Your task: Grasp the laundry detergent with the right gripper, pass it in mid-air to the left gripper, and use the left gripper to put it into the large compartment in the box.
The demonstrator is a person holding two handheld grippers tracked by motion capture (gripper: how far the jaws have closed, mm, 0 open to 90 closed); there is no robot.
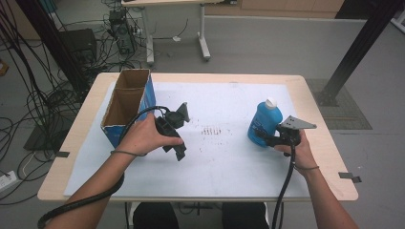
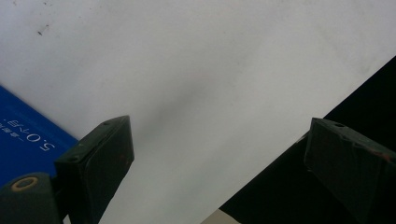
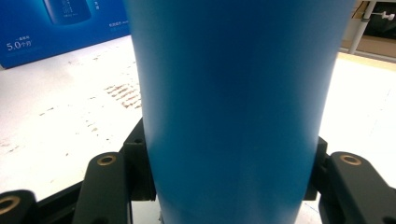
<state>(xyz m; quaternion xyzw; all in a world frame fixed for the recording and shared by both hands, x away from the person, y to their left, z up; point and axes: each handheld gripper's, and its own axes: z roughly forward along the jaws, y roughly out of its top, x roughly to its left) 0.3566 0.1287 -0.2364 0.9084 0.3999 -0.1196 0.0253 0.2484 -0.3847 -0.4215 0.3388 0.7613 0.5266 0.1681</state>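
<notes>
One blue bottle point(image 1: 264, 121) pinched in the right gripper's point(image 1: 267, 139) jaws, one open box point(image 1: 128, 106) near the left gripper point(image 1: 177, 128), jaws spread.

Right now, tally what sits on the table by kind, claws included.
Bottle: 1
Box: 1
White sheet: 1
Claws: 2, left claw open over the sheet, right claw shut on the bottle
Total: 5
</notes>
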